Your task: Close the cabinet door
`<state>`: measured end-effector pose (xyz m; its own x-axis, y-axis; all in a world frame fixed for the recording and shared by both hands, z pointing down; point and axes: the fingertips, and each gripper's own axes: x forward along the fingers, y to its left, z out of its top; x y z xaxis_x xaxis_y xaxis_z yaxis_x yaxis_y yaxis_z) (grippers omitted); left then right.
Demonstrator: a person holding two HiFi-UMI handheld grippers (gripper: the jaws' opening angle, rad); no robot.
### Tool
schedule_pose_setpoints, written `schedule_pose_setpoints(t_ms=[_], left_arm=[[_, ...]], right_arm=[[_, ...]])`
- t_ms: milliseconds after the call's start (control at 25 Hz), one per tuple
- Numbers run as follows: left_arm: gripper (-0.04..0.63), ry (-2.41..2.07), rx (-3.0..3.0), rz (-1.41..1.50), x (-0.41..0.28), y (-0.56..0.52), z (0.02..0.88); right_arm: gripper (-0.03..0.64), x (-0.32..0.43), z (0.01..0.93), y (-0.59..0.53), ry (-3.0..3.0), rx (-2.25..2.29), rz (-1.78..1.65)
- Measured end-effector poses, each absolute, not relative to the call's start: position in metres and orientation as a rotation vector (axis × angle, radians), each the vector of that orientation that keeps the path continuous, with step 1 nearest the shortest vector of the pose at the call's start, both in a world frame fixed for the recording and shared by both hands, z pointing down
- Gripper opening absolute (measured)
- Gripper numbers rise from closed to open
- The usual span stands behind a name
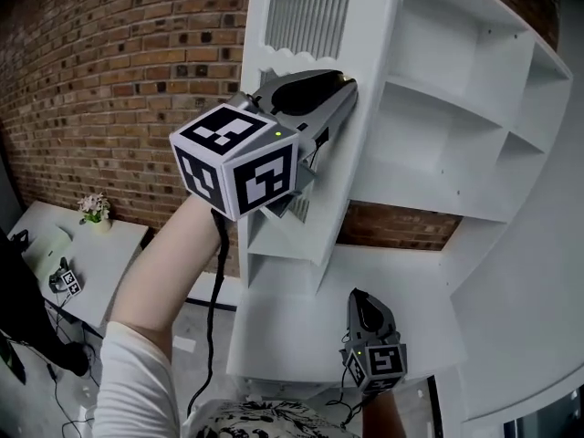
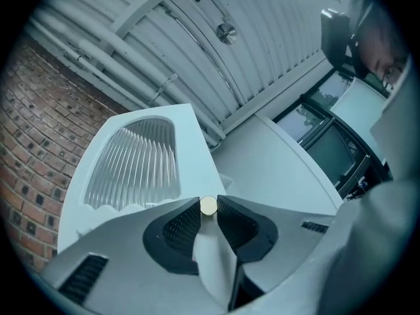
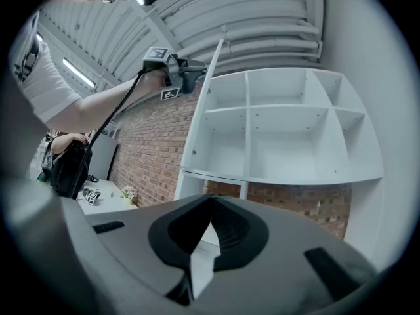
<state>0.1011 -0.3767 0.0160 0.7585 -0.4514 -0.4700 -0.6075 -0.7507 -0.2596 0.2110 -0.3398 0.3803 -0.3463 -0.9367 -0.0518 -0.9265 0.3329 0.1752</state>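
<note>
Currently I am reading across from my left side, and I am seeing the left gripper raised high, with its jaws clamping a small brass-coloured knob. The knob is sitting right between the two tips, and both pads are touching it. It is standing out of the cabinet door, a white panel with a ribbed pane near its top. The door is hanging open: in the right gripper view it is showing almost edge-on, its long axis running upright, swung well out from the cabinet front. The relation I am weighing is this: the gripper is sitting on the door's outer face, the side turned toward the brick wall, so the panel is lying between the jaws and the shelves. Further right and much lower, the right gripper is hanging with its jaws clenched together on nothing, well apart from the door and pointing level at the cabinet. Rightmost, the cabinet is showing its bare white compartments, uncovered. I am judging that closing calls for swinging the door toward those shelves. The left hand is plainly the nearer one, being on the knob already, while the right is too low and too far off to help.
</note>
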Motion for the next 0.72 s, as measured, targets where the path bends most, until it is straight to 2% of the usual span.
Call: schedule_pose_setpoints(t_ms=[360,720], left_arm=[[0.091,0.939,-2.459,0.473,0.153,-0.423,0.019],[0.091,0.989,-2.381,0.391,0.176,-0.457,0.018]], right_arm=[[0.003,0.261,0.381,-0.361,-2.435,1.885,-0.236],[0.003,0.281,0.375,-0.384,-2.411,1.92,-0.218]])
